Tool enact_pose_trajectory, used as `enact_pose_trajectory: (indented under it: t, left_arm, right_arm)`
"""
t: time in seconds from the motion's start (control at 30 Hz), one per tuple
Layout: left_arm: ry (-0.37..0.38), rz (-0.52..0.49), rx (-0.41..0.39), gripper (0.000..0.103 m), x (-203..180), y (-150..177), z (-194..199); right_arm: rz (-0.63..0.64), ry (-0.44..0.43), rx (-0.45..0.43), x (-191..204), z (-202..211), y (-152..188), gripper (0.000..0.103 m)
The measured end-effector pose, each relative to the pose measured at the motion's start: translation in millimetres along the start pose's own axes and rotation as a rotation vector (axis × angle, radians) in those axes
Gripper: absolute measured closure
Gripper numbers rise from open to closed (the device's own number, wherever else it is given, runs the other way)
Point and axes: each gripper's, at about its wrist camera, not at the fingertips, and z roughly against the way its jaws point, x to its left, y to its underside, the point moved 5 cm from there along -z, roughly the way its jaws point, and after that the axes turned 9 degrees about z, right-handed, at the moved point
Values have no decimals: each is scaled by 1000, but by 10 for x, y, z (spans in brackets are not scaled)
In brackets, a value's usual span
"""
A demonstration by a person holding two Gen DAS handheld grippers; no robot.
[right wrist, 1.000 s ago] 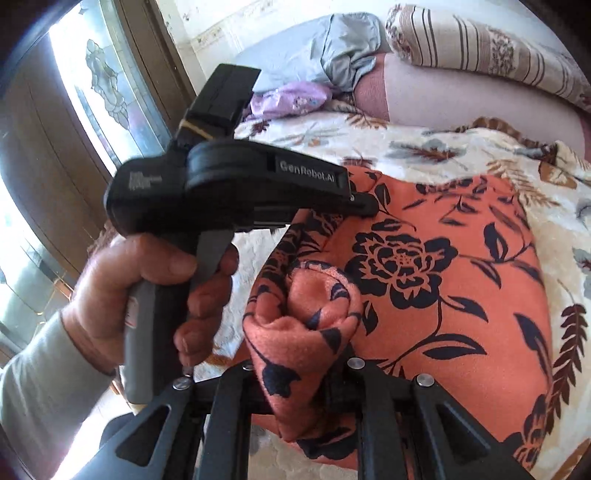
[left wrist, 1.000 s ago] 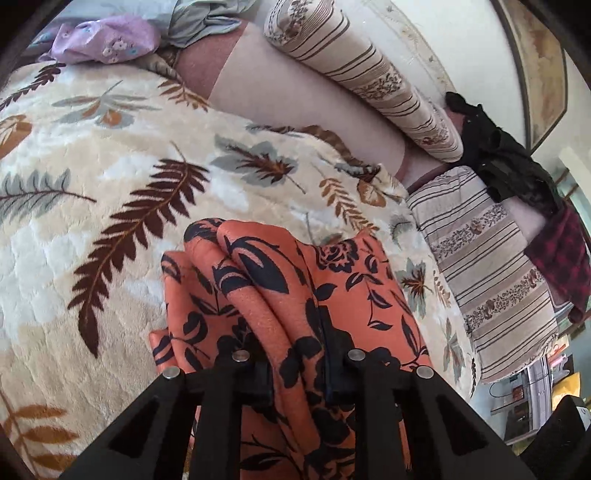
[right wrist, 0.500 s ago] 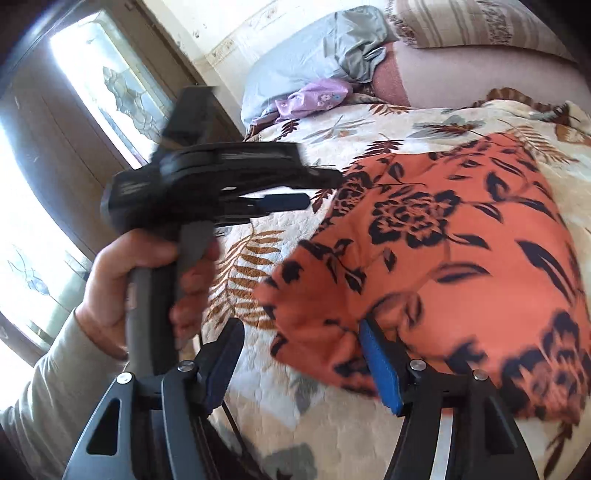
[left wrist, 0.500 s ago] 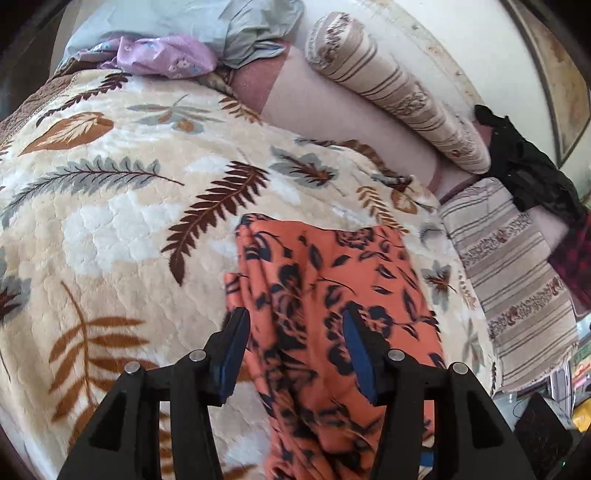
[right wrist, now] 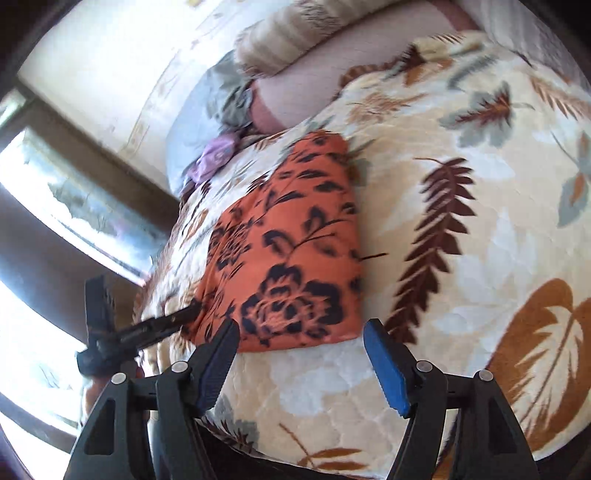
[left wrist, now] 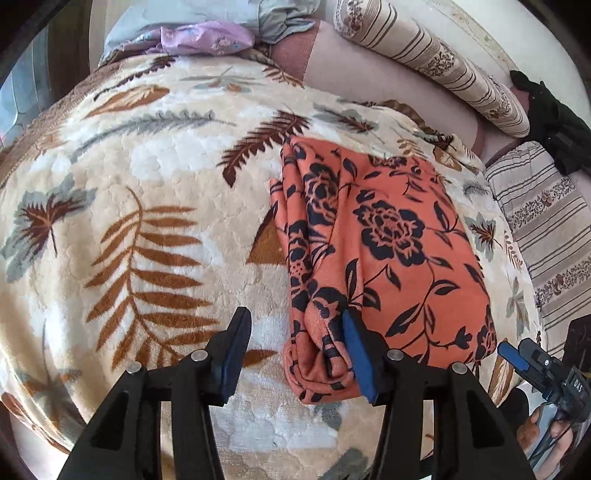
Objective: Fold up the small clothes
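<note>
An orange garment with black flowers (left wrist: 384, 240) lies folded on the leaf-patterned blanket (left wrist: 147, 221); it also shows in the right wrist view (right wrist: 288, 266). My left gripper (left wrist: 295, 347) is open and empty, its right pad touching the garment's near left edge. My right gripper (right wrist: 301, 363) is open and empty, just short of the garment's near edge. The left gripper (right wrist: 162, 326) shows in the right wrist view at the garment's left side; the right gripper (left wrist: 532, 363) shows at the left view's lower right.
A lilac garment (left wrist: 207, 37) and a grey one (left wrist: 280, 18) lie at the head of the bed. A striped bolster (left wrist: 436, 62), a striped pillow (left wrist: 546, 229) and dark clothes (left wrist: 554, 118) lie at the right. A window (right wrist: 74, 206) is left.
Both grippers have let go of the orange garment and opened. The garment now lies flat and folded. Both grippers have pulled back from it; the right one has swung to the side.
</note>
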Motion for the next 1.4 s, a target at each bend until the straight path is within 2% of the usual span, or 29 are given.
enact_pose_trajectory:
  t: [0.1, 0.2, 0.23, 0.3, 0.33, 0.37, 0.4, 0.47, 0.57, 0.6, 0.63, 0.67, 0.73, 0.8, 0.83, 0.87, 0.93, 0.97, 1.0, 1.03, 1.07, 1.1, 1.17, 1.2, 1.23, 1.27, 1.33, 1.4]
  left_arm:
    - [27, -73, -109, 50, -269, -94, 197]
    - [-4, -160, -169, 40, -512, -152, 120]
    - [-35, -163, -149, 40, -512, -135, -8]
    - [-129, -136, -37, 40, -390, -16, -376]
    - [-127, -106, 0, 40, -312, 74, -512]
    - [-90, -60, -33, 38, -245, 96, -519]
    - [-72, -33, -39, 38, -190, 112, -510]
    - [-50, -4, -37, 38, -118, 124, -489]
    - [-48, -28, -47, 34, -120, 131, -518]
    - [-51, -31, -51, 34, -114, 143, -513]
    - [-50, -27, -58, 34, -111, 143, -513]
    - [-46, -25, -61, 34, -95, 146, -517]
    - [-37, -28, -69, 34, -103, 162, -493]
    - [-30, -29, -80, 33, -96, 186, -478]
    - [-29, -28, -85, 32, -96, 185, -489]
    - [-25, -25, -87, 32, -90, 183, -486]
    - [-11, -16, -89, 31, -67, 194, -490]
    - [-6, -16, -90, 31, -74, 180, -506]
    - [-3, -15, -91, 31, -67, 177, -507]
    - [-2, -12, -91, 31, -59, 175, -506]
    - [-2, -10, -92, 31, -48, 180, -504]
    - [0, -11, -94, 31, -48, 181, -506]
    - [0, -12, -100, 29, -52, 186, -516]
    - [-2, -12, -100, 29, -60, 186, -516]
    - [-8, -10, -98, 29, -66, 184, -509]
    - [-14, -9, -97, 29, -62, 182, -500]
    - [-18, -1, -95, 29, -50, 190, -493]
    - [-27, 6, -100, 29, -49, 202, -488]
  right_arm:
    - [-97, -74, 12, -183, -57, -160, 30]
    - [-195, -161, 54, -315, -268, -340, 29]
    - [-226, -192, 70, -345, -379, -409, 29]
    - [-290, -252, 122, -400, -638, -509, 29]
    - [-317, -263, 155, -420, -773, -527, 29]
    - [-315, -259, 199, -406, -900, -519, 34]
    - [-234, -212, 225, -322, -957, -513, 42]
    - [-31, -97, 204, -102, -888, -525, 60]
    - [199, 101, 163, 78, -806, -467, 62]
    - [198, 106, 176, 30, -868, -420, 62]
    - [136, 61, 170, -28, -875, -435, 60]
    - [61, 9, 170, -80, -849, -481, 56]
    - [3, -13, 127, -115, -730, -619, 48]
    - [-39, -55, 43, -104, -618, -845, 33]
    - [-69, -85, 23, -107, -625, -940, 16]
    - [-98, -109, 37, -138, -734, -1030, 7]
    - [-174, -104, 143, -266, -1109, -1116, 7]
    - [-208, -128, 201, -299, -1283, -1107, 14]
    - [-201, -142, 224, -264, -1379, -1119, 33]
    - [-111, -74, 220, -141, -1378, -1139, 56]
    - [26, -4, 186, 50, -1307, -1149, 61]
    - [121, 52, 157, 187, -1254, -1135, 62]
    - [189, 148, 155, 211, -1309, -1055, 62]
    - [167, 168, 182, 126, -1366, -1016, 61]
    - [112, 163, 184, 47, -1361, -1006, 52]
    - [64, 163, 165, -14, -1283, -1006, 38]
    - [68, 188, 137, 69, -1139, -994, 36]
    - [154, 199, 95, 319, -951, -961, 36]
